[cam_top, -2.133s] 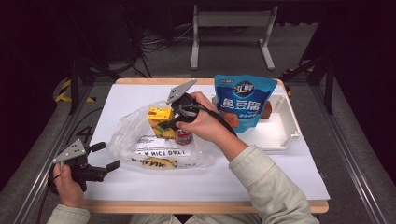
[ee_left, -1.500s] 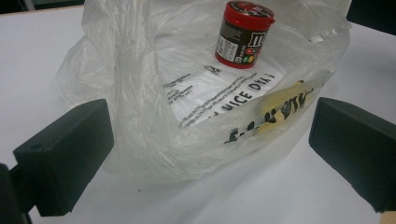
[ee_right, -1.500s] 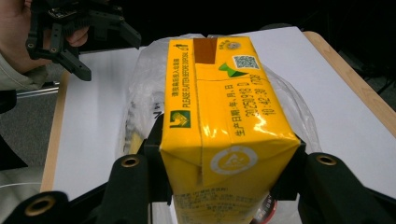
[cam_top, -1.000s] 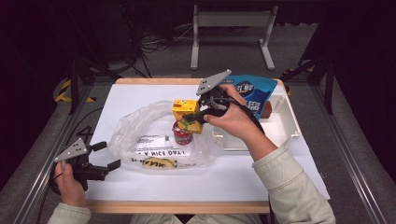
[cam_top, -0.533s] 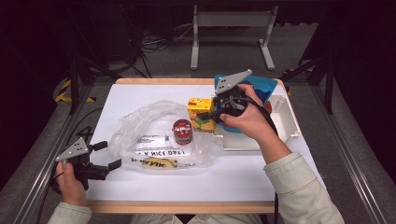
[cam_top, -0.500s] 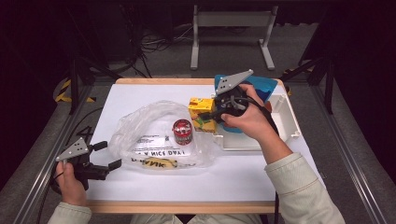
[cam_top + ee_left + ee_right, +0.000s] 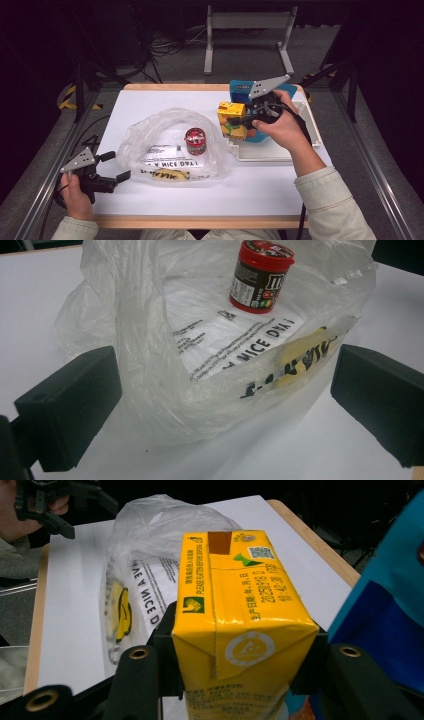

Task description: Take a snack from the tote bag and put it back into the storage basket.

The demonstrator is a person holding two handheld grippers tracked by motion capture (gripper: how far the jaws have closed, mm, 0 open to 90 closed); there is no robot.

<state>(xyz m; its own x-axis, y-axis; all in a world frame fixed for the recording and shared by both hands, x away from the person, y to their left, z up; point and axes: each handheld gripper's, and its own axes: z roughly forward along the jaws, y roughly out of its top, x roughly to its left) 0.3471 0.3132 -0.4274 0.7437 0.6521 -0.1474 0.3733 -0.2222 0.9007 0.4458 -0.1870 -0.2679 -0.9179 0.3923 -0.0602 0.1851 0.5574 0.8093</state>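
— Where is the carton?

— I have the yellow drink carton clamped between the jaws of my right gripper, one pad pressed on each side of it. In the high view it hangs above the table, at the near left corner of the white tray, just in front of the blue snack pouch that stands in the tray. In the right gripper view the carton's top faces the camera, with printed date figures and a brown tab on it.

— And your other hand?

— My left gripper sits at the near left edge of the table. Its jaws stand wide apart with nothing pinched; in the left gripper view the near edge of the clear plastic bag lies between the two pads, though I cannot tell whether it touches either of them.

— What is in the bag?

— A small red candy tub stands upright inside it, toward the far side, with its lid on. The bag lies slumped and open on the table, black lettering and a yellow mark showing on its lower face. The tub and the carton are near each other but apart.
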